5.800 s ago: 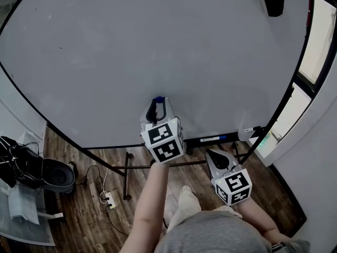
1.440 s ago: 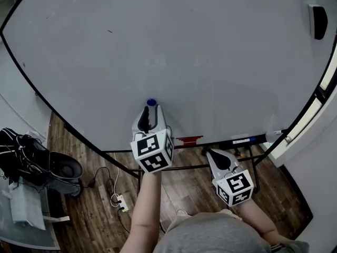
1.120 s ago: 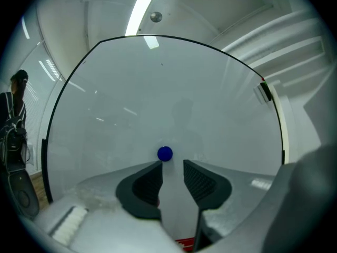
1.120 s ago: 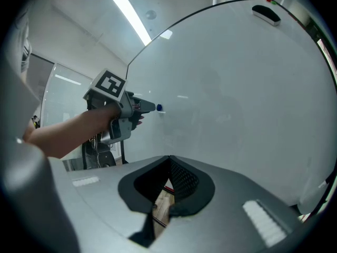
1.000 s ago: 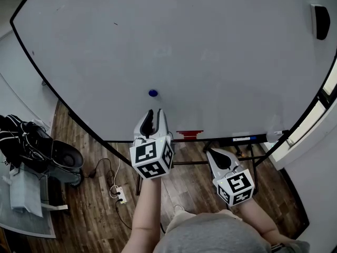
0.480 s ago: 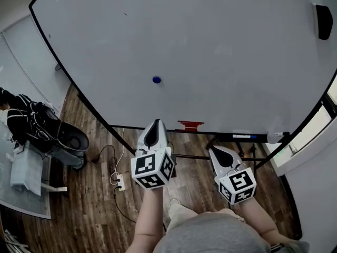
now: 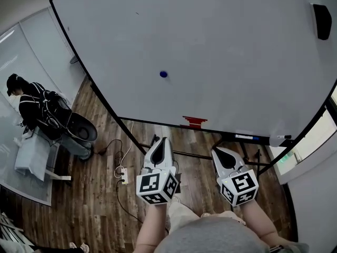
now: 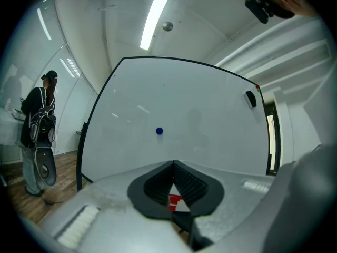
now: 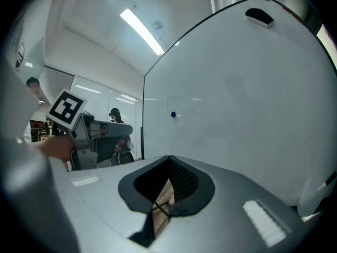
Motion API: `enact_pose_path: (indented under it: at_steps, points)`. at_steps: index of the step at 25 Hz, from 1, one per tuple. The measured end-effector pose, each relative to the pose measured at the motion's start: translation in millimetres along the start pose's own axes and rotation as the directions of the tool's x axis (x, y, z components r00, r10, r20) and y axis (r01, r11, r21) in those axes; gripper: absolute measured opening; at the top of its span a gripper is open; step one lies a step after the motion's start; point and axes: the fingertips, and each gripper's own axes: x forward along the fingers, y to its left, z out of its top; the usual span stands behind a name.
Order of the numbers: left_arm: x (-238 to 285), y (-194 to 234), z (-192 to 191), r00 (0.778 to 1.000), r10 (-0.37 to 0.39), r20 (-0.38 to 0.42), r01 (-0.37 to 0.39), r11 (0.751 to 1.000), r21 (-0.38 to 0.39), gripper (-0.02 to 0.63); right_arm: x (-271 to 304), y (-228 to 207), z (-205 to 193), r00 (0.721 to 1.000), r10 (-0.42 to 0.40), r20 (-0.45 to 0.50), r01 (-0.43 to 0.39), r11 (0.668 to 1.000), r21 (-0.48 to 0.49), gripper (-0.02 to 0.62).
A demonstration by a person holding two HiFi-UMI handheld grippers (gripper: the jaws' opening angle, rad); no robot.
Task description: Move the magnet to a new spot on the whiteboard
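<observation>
A: Nearest the camera, how do the two grippers stand?

B: The left gripper (image 7: 162,140) is held low over the wood floor (image 7: 100,204), well short of the whiteboard (image 7: 226,41). Its jaws are closing and the tips already meet, with nothing between them. The right gripper (image 7: 215,149) hangs beside it at about the same height, its jaws also together and empty.

A: And just past them?

B: A white power strip (image 7: 124,175) lies on the floor by the board's stand. A small red thing (image 7: 194,122) sits on the lower rim of the whiteboard, showing through the gap behind the left gripper's tips in the left gripper view.

A: Where is the magnet?

B: The blue magnet (image 7: 164,74) sticks to the whiteboard on its own, left of the middle and above the red thing, well apart from both grippers. It shows as a small dot in the left gripper view (image 8: 159,132) and the right gripper view (image 9: 172,114).

A: Farther off?

B: A black eraser (image 7: 319,21) clings near the board's upper right corner. A person in dark clothes (image 7: 31,107) stands off to the left.
</observation>
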Motion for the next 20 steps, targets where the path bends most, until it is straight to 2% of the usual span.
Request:
enact_pose_path:
  at_steps: [8,20]
  points:
    - [-50.1,-8.3,-37.8,0.999,0.037,-0.037,-0.038,0.999,-0.038,0.005,-25.2,11.2,-3.7,0.999,0.031,0.007,-0.031,1.0,-0.001,0.002]
    - [-80.2,-30.1,-70.0,0.997,0.008,-0.074,-0.012,0.998,-0.055,0.005,-51.0,9.9,-10.8,1.0,0.026,0.003,-0.026,1.0,-0.002,0.002]
